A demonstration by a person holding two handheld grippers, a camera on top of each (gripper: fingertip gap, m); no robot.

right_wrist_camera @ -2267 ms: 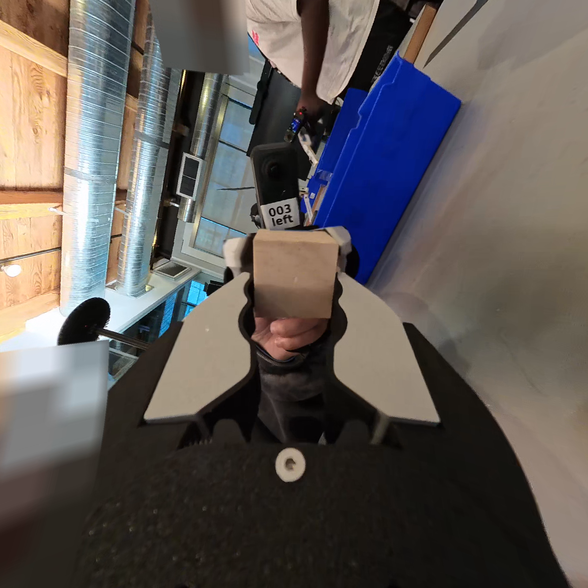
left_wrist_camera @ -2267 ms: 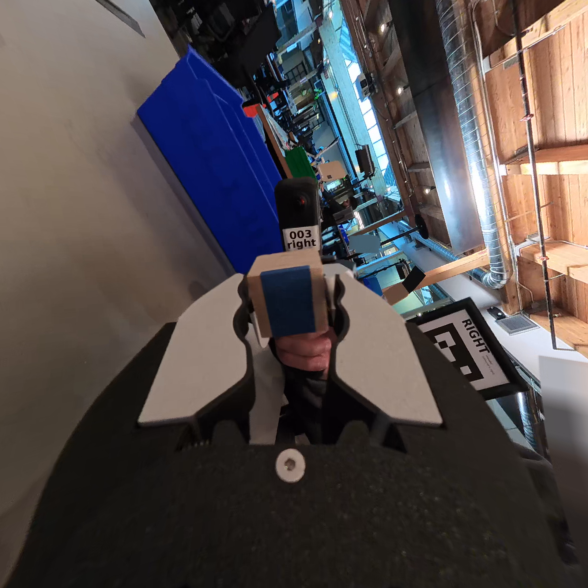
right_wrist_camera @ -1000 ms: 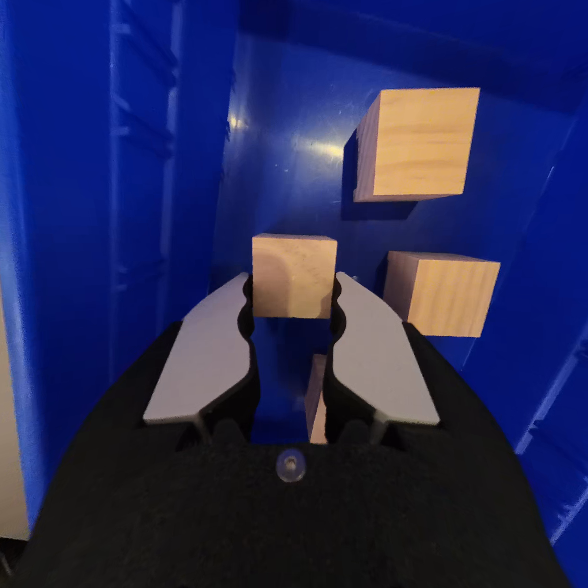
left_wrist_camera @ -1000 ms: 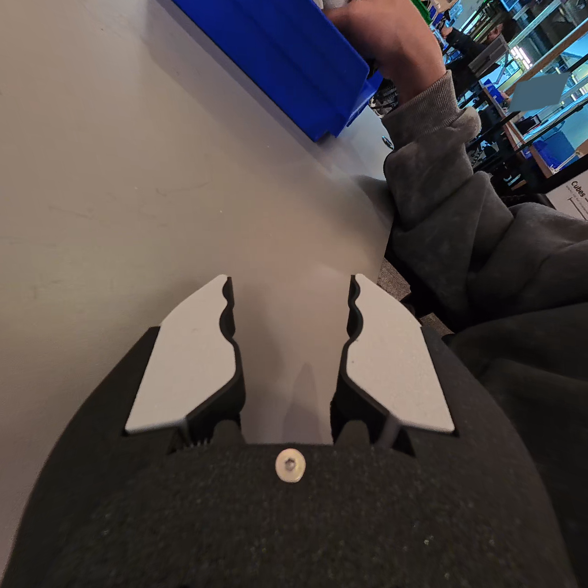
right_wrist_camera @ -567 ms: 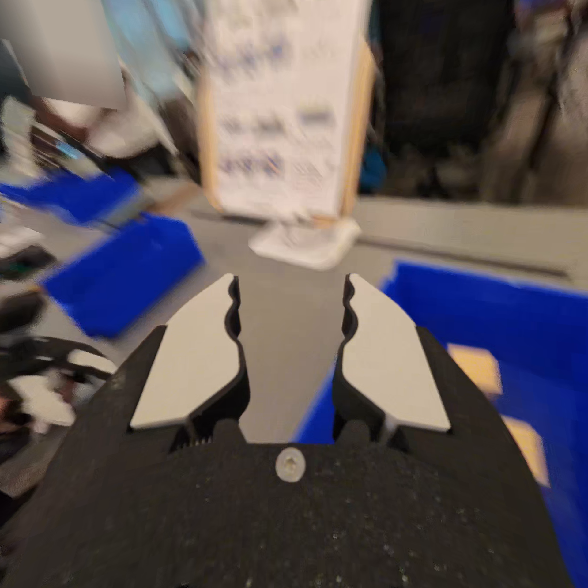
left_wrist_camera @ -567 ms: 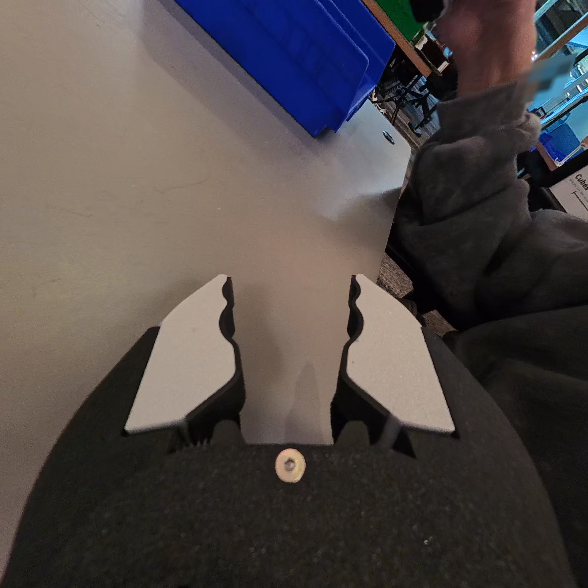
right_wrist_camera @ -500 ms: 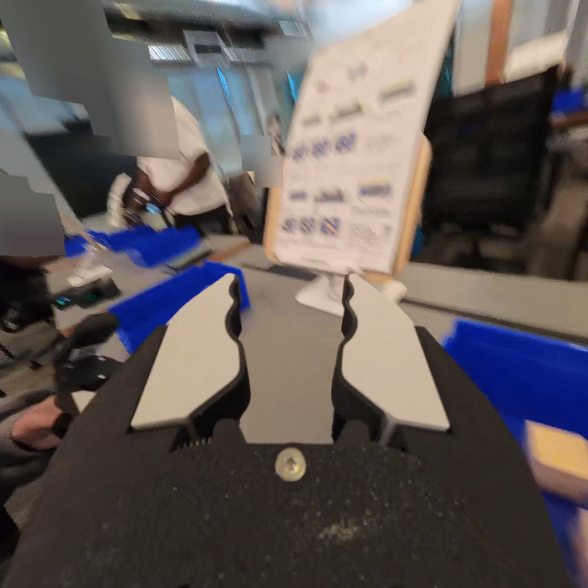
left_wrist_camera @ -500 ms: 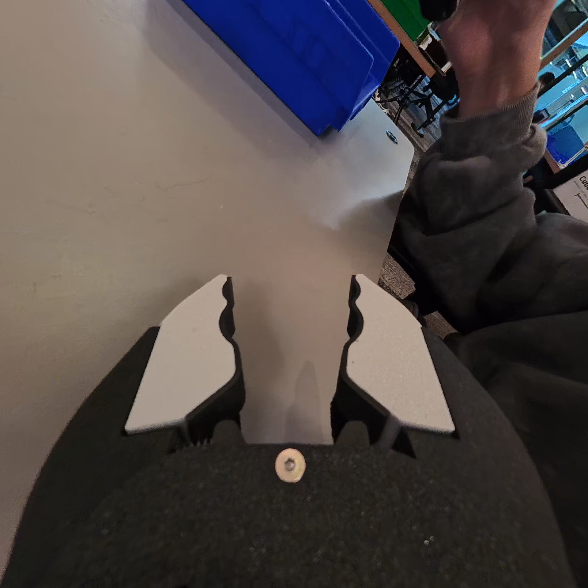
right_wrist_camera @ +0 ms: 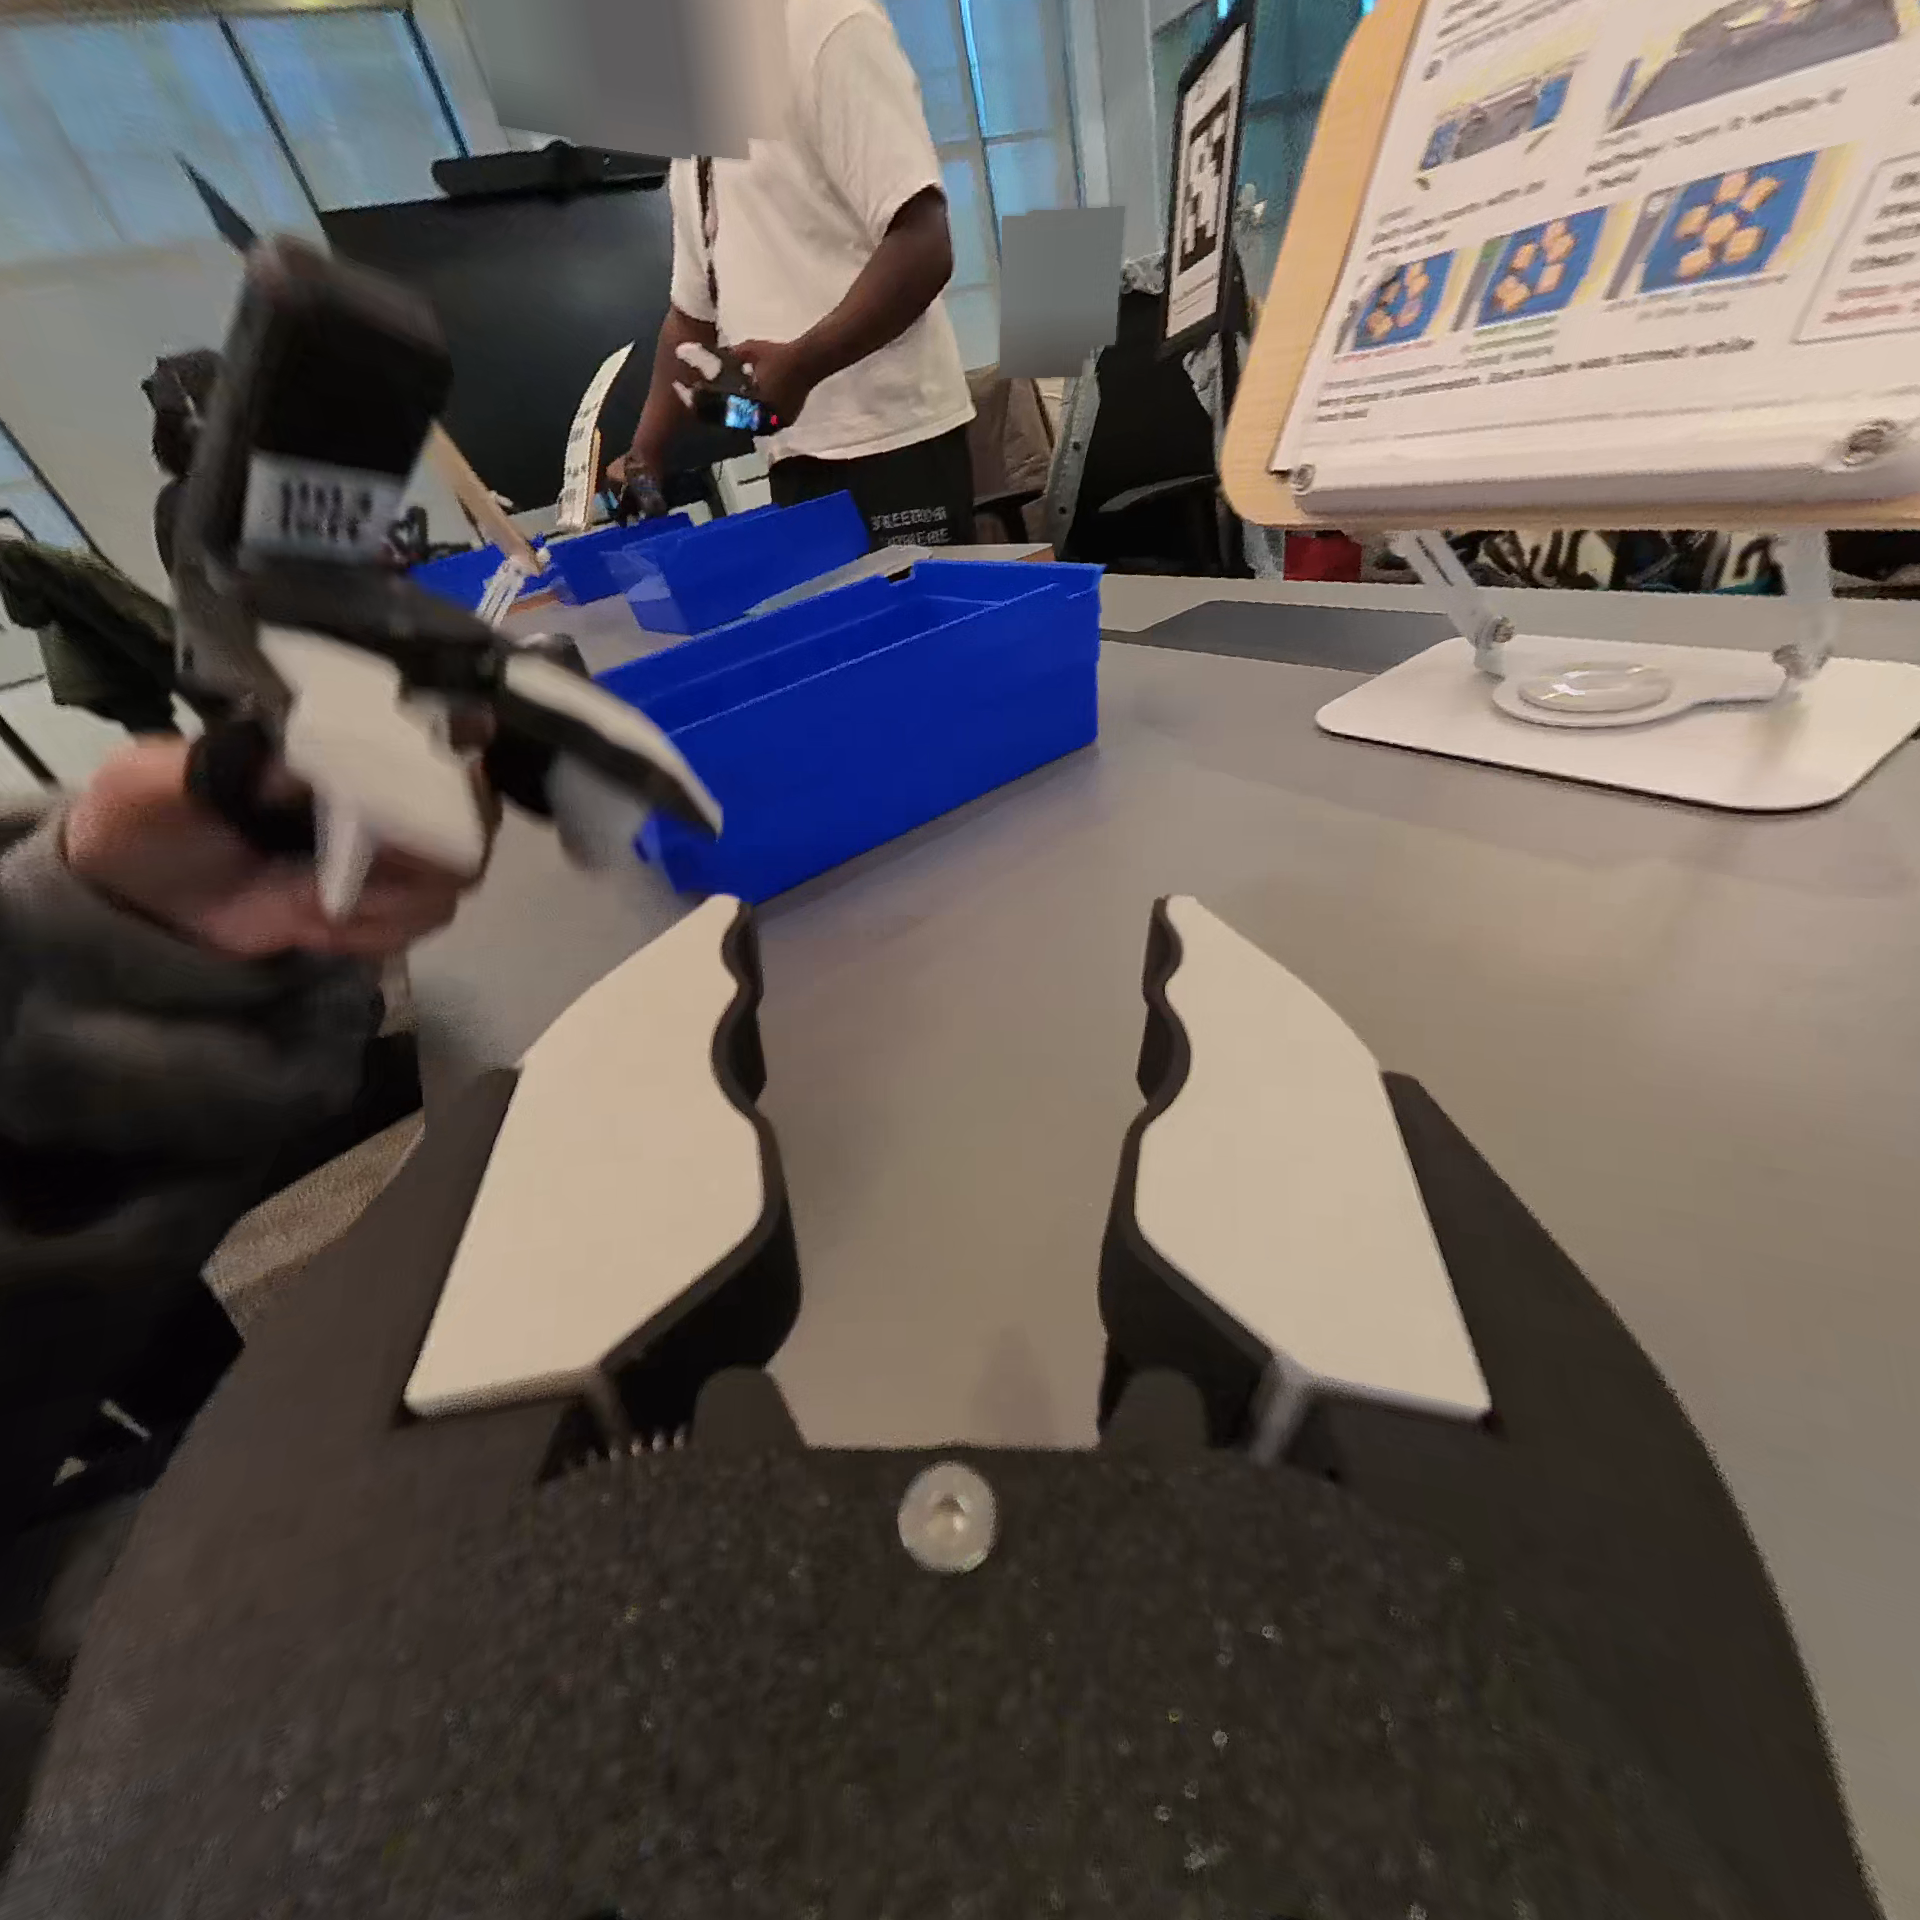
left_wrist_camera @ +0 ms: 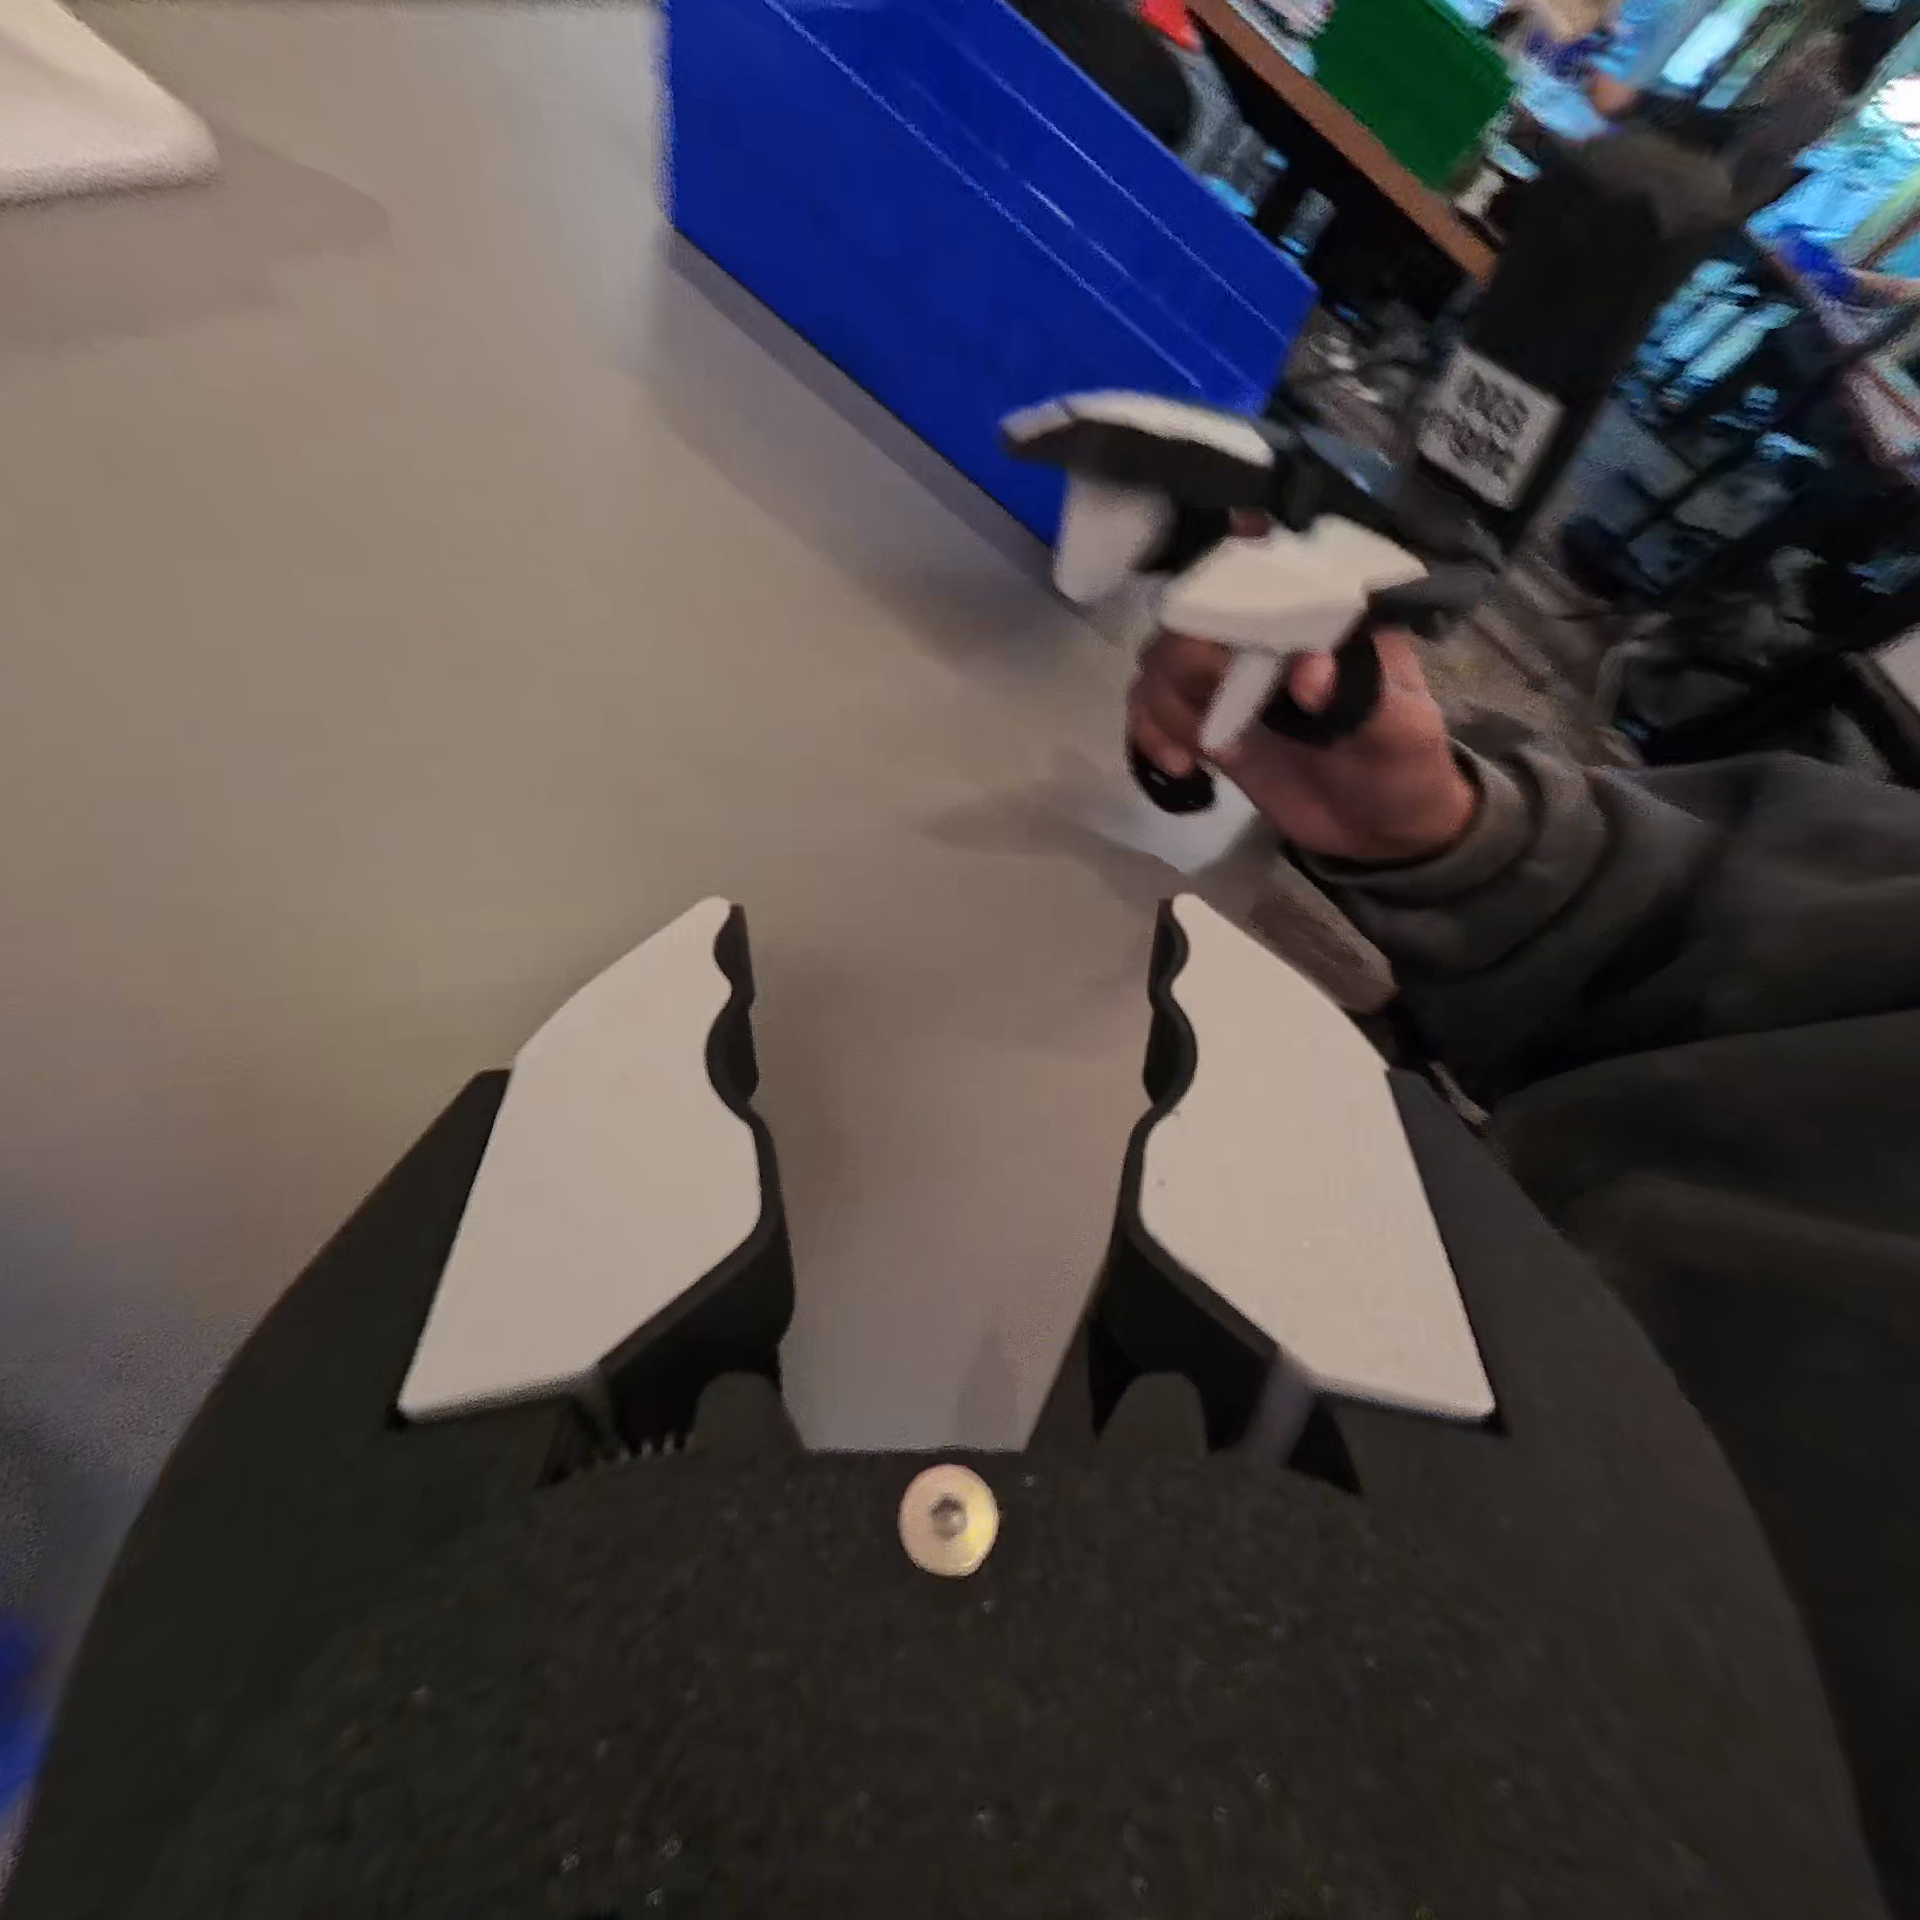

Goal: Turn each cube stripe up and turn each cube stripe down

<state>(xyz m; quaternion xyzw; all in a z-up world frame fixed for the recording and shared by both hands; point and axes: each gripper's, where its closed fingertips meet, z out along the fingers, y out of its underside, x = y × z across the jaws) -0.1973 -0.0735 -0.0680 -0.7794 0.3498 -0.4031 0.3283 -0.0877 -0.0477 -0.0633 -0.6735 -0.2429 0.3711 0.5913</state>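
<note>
Both grippers are spread and empty. Seen from its own camera, the left gripper (left_wrist_camera: 951,920) hangs over bare grey bench top with its two pale fingers wide apart and nothing between them; the right gripper (right_wrist_camera: 948,914) shows the same in its own view, jaws parted over the bench, nothing pinched.

The bench (right_wrist_camera: 1455,935) is a plain grey surface. A blue bin (right_wrist_camera: 883,686) stands on it toward the far side, near the bench's left edge as the right wrist view sees it; its inside is hidden from both cameras, and no cube shows in either picture, so where the cubes lie cannot be told. More blue bins (right_wrist_camera: 717,561) stand on another table behind it.

At the far right of the bench stands a white tablet stand (right_wrist_camera: 1600,717) carrying a tilted wooden board with a printed instruction sheet (right_wrist_camera: 1621,229).

A person in a white shirt (right_wrist_camera: 821,239) stands beyond the bins, holding a small device.

In the left wrist view the right gripper shows again, blurred, held in a hand (left_wrist_camera: 1340,758) with a grey sleeve near the bench's near edge, in front of the bin's corner. In the right wrist view the left gripper shows at the left, also blurred, gripped by the other hand (right_wrist_camera: 208,862), its fingertips just before the bin.
</note>
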